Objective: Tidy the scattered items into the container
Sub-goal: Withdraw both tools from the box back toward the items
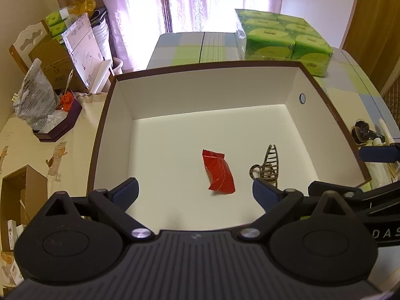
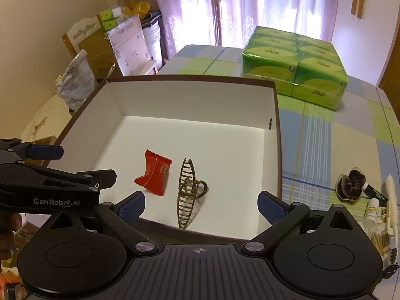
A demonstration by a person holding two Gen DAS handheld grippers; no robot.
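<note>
Box [image 1: 120, 105], white inside with a dark brown rim, stands on a checked tablecloth [image 2: 325, 135] and serves as the landmark here. On its floor lie two things: a red snack wrapper [image 1: 218, 172], crumpled and flat near the middle, and a tortoiseshell hair claw [image 1: 267, 167] just to the right of the wrapper, close to it but not touching. In the right wrist view the claw [image 2: 188, 192] stands on edge toward the near wall of the box, with the wrapper [image 2: 154, 172] on its left.

The left gripper [image 1: 195, 192] hangs above the near edge of the box with its blue-padded fingers [image 1: 130, 191] spread wide and nothing between them. The right gripper [image 2: 201, 206] is over the near right part of the box, its fingers [image 2: 271, 206] likewise spread apart and empty.

Outside the box, to its right on the tablecloth, a few items lie scattered: a dark brown hair scrunchie [image 2: 350, 183], a small white bottle [image 2: 372, 207] and a pale tube [image 2: 391, 200] beside it. Behind the box, at its far right corner, sits a green multipack of tissues [image 2: 295, 67]. To the left of the box, a clear plastic bag [image 1: 37, 95] rests in a small dark tray [image 1: 62, 127].
</note>
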